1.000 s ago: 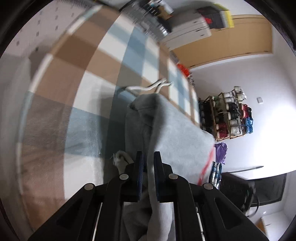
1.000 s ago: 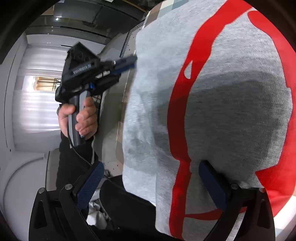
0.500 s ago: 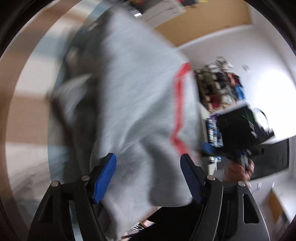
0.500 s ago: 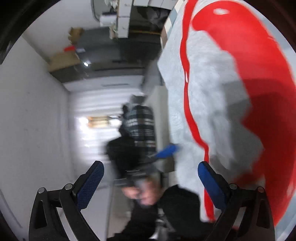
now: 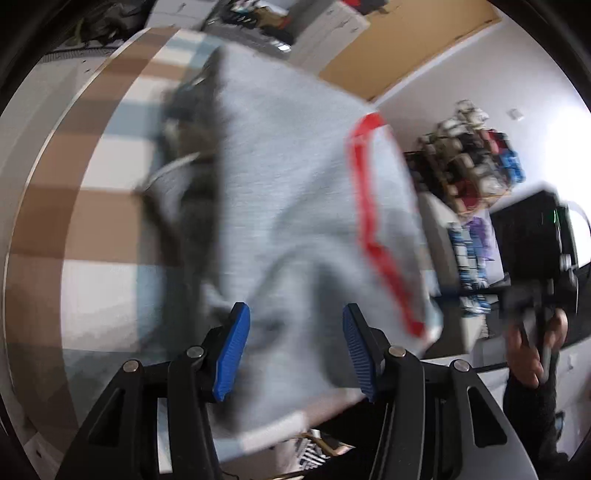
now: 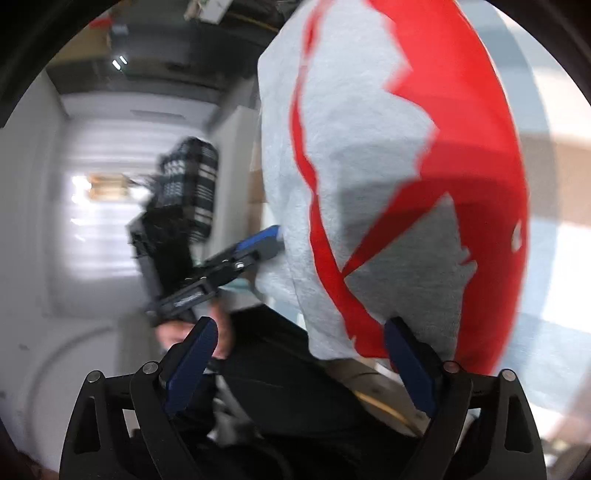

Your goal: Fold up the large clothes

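Observation:
A grey sweatshirt with red print [image 5: 295, 206] lies bunched on a checked brown, white and blue cloth [image 5: 92, 221]. My left gripper [image 5: 293, 350] is open and empty, with the sweatshirt's near edge between and beyond its blue pads. In the right wrist view the sweatshirt [image 6: 388, 184] shows its large red print. My right gripper [image 6: 301, 365] is open and empty just short of the garment's hem. The left gripper also shows in the right wrist view [image 6: 258, 240], beside the garment's left edge. Both views are blurred.
A shoe rack [image 5: 476, 162] stands by the white wall at the right. White boxes [image 5: 325, 26] and a wooden door [image 5: 399, 48] lie beyond the cloth's far end. The person's dark clothing [image 6: 280, 387] is close below the right gripper.
My left gripper was shut on the grey sweatshirt a second ago and has let go and opened. The garment has dropped flatter onto the cloth. The right gripper stayed open and has swung round.

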